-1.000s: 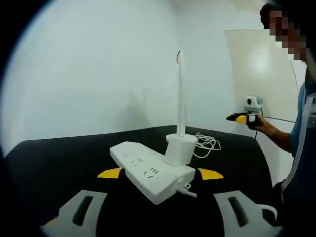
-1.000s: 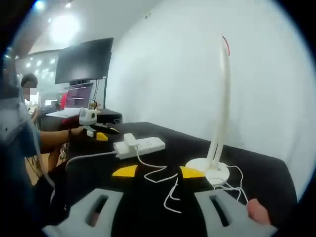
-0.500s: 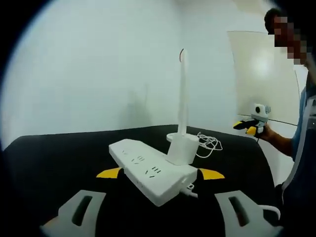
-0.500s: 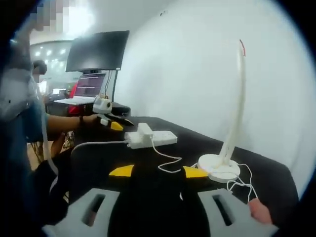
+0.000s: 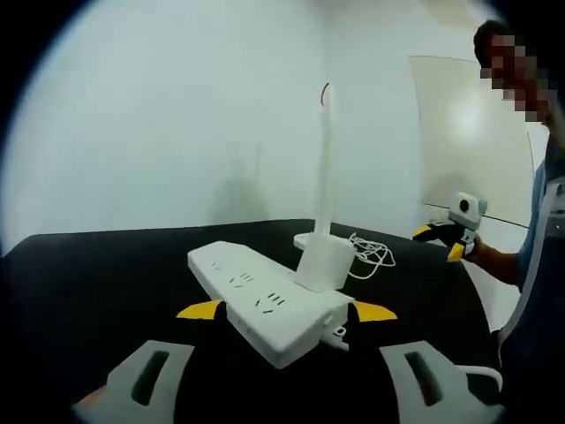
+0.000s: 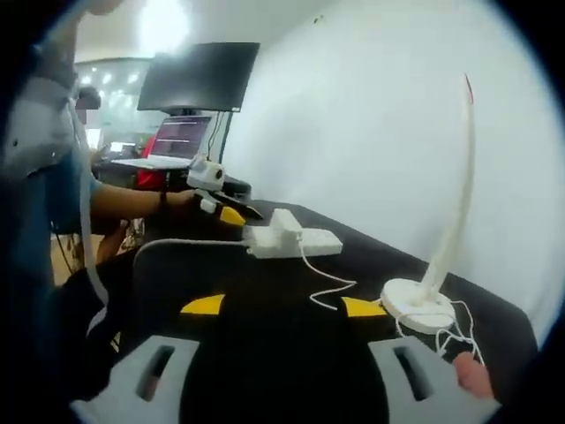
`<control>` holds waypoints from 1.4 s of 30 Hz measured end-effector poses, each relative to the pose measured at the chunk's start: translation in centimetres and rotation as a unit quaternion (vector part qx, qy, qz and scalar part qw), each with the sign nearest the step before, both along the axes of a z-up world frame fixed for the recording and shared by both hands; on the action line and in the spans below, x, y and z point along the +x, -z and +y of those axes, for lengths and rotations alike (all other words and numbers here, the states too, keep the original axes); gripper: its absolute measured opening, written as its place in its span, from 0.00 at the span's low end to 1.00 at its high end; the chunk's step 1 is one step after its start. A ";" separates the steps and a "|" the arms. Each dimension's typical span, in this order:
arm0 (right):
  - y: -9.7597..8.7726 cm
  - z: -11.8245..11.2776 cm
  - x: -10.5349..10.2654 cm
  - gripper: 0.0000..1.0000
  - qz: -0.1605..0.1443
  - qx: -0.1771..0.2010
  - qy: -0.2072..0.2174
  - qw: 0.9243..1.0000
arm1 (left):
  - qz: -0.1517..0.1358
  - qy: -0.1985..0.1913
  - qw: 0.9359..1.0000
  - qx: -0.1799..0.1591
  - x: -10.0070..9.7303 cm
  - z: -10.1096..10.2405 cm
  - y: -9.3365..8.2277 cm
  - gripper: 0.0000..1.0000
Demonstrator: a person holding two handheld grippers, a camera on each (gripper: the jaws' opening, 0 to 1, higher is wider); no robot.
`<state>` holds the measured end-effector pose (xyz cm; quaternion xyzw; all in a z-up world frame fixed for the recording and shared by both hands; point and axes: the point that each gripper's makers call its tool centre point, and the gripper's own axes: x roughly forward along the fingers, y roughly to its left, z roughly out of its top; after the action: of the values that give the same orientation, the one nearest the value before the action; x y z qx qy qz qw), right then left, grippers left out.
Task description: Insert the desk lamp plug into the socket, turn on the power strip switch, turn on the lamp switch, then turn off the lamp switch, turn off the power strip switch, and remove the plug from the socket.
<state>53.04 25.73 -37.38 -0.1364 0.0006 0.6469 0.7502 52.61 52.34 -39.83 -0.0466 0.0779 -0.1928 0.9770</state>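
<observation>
The white power strip (image 5: 265, 309) lies on the black table, just beyond my left gripper (image 5: 287, 311), which is open and empty. A white plug block (image 5: 322, 265) stands in the strip's far end. Behind it the white desk lamp (image 5: 325, 168) rises upright from its round base, with its coiled cord (image 5: 371, 254) beside it. My right gripper (image 5: 455, 231) hangs in a hand at the right, away from the strip. In the right gripper view, my right gripper (image 6: 282, 306) is open over the table, with the lamp base (image 6: 419, 309) to its right and the strip (image 6: 296, 238) and plug (image 6: 284, 221) farther off.
The black table (image 5: 88, 291) ends at a white wall. A monitor (image 6: 199, 79) and a laptop (image 6: 172, 146) stand on a desk behind the left gripper (image 6: 216, 199). The lamp cord (image 6: 331, 283) trails across the table from plug to base.
The right gripper has drifted slightly rightward and lower in the left gripper view. The right gripper view has swung, shifting lamp and strip rightward in it. The plug stays in the strip.
</observation>
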 end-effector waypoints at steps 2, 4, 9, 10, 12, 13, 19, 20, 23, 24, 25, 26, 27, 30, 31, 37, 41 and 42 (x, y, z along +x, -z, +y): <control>-0.1 0.6 -0.7 0.57 0.005 0.012 -0.014 1.000 | 0.001 0.003 1.000 0.000 -0.1 -0.1 0.1 0.53; 0.1 1.2 -1.1 0.57 0.006 0.012 -0.020 1.000 | 0.000 0.003 1.000 0.002 -0.1 -0.1 0.1 0.53; 1.0 2.5 -1.5 0.58 0.001 0.003 -0.030 1.000 | -0.002 0.000 1.000 0.002 0.0 0.2 0.2 0.50; 1.0 2.6 -1.6 0.58 0.000 0.004 -0.031 1.000 | -0.002 -0.001 1.000 0.005 0.0 0.2 0.3 0.50; 1.2 3.2 -1.6 0.58 -0.004 0.003 -0.031 1.000 | -0.001 -0.001 1.000 0.011 0.0 0.0 0.4 0.49; 1.3 3.4 -1.6 0.58 -0.005 0.004 -0.032 0.999 | 0.000 -0.002 1.000 0.014 0.0 0.0 0.5 0.50; 1.8 5.2 -1.7 0.58 0.003 0.008 -0.041 0.999 | 0.004 -0.004 1.000 0.013 0.0 0.0 0.7 0.49; 1.9 5.3 -1.7 0.58 0.002 0.008 -0.042 0.999 | 0.006 -0.004 1.000 0.013 0.0 -0.1 0.7 0.49; 1.9 5.3 -1.8 0.58 -0.009 0.008 -0.038 0.999 | 0.010 -0.006 1.000 0.018 0.0 -0.1 1.0 0.49; 1.9 5.3 -1.8 0.57 -0.010 0.009 -0.038 0.999 | 0.010 -0.008 1.000 0.021 0.0 -0.1 1.1 0.49; 2.0 5.3 -1.8 0.57 -0.011 0.009 -0.037 0.999 | 0.011 -0.009 1.000 0.023 0.1 0.0 1.2 0.49; 2.2 5.3 -1.7 0.57 -0.012 0.004 -0.034 0.999 | 0.012 -0.009 1.000 0.023 0.1 -0.1 1.2 0.49; 2.3 5.3 -1.7 0.57 -0.013 0.002 -0.037 0.999 | 0.011 -0.008 1.000 0.024 0.1 -0.2 1.2 0.49; 2.5 5.4 -1.8 0.57 -0.013 -0.002 -0.039 0.999 | 0.004 -0.008 1.000 0.027 0.1 -0.2 1.1 0.49; 2.5 5.4 -1.8 0.57 -0.012 -0.002 -0.040 0.999 | 0.003 -0.008 1.000 0.027 0.1 -0.2 1.0 0.48; 2.3 5.3 -1.6 0.57 -0.005 0.006 -0.037 0.999 | 0.005 -0.011 0.999 0.034 0.1 0.0 1.2 0.48; 2.3 5.3 -1.6 0.56 -0.008 0.004 -0.036 0.999 | 0.009 -0.011 0.999 0.036 0.2 0.0 1.4 0.48; 2.4 5.4 -1.6 0.56 -0.009 0.003 -0.037 0.999 | 0.012 -0.012 0.999 0.036 0.2 0.0 1.5 0.47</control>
<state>51.45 31.10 -39.74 -0.1399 -0.0131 0.6727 0.7265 52.77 52.35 -41.34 -0.0141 0.0957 -0.1780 0.9793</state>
